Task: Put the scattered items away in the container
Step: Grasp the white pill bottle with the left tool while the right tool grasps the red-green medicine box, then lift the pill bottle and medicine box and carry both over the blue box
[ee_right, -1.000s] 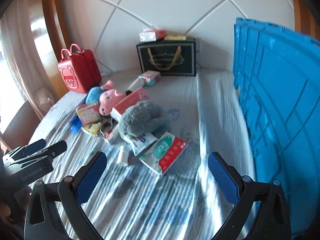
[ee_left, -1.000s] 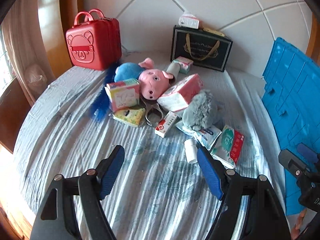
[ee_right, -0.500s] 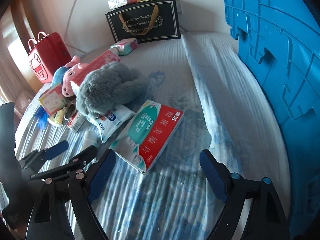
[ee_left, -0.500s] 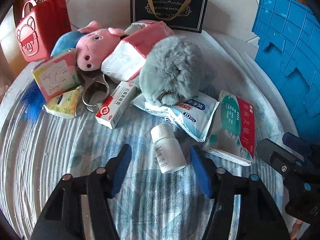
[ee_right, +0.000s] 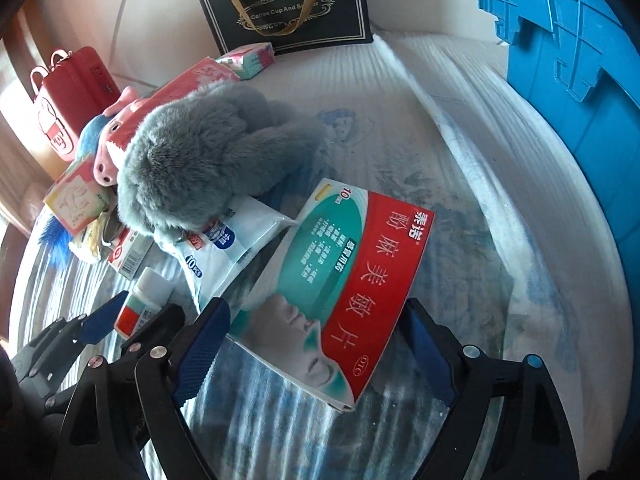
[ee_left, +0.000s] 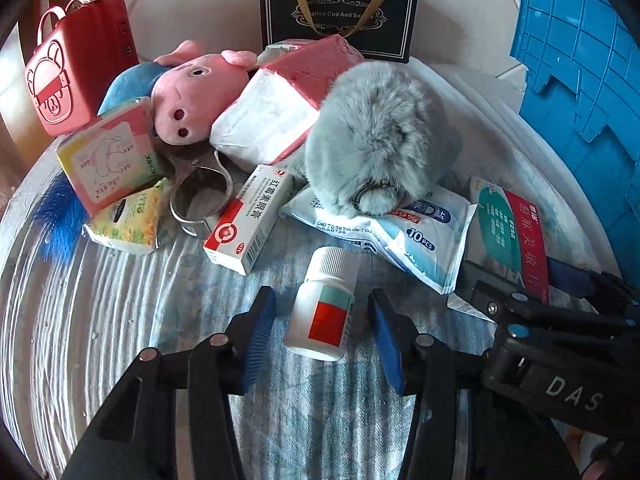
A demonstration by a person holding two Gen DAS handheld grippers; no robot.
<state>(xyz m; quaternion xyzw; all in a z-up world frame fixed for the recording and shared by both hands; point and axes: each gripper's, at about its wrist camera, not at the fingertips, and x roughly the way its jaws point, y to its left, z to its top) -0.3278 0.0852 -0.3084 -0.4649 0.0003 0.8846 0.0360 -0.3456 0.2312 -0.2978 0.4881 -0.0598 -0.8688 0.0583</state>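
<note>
The left gripper (ee_left: 322, 312) fingers are closing around a white bottle (ee_left: 322, 304), not yet touching. The right gripper (ee_right: 316, 344) fingers, opening wide, straddle the "OTC" box (ee_right: 340, 280); the bag (ee_left: 340, 12) reads "Coffee Cup And".

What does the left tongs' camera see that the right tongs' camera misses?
Only the left view shows the metal ring and the pig plush's face. Only the right view shows the small tissue pack by the black gift bag. Both show the white pill bottle, grey plush, red-and-green medicine box and blue crate.
</note>
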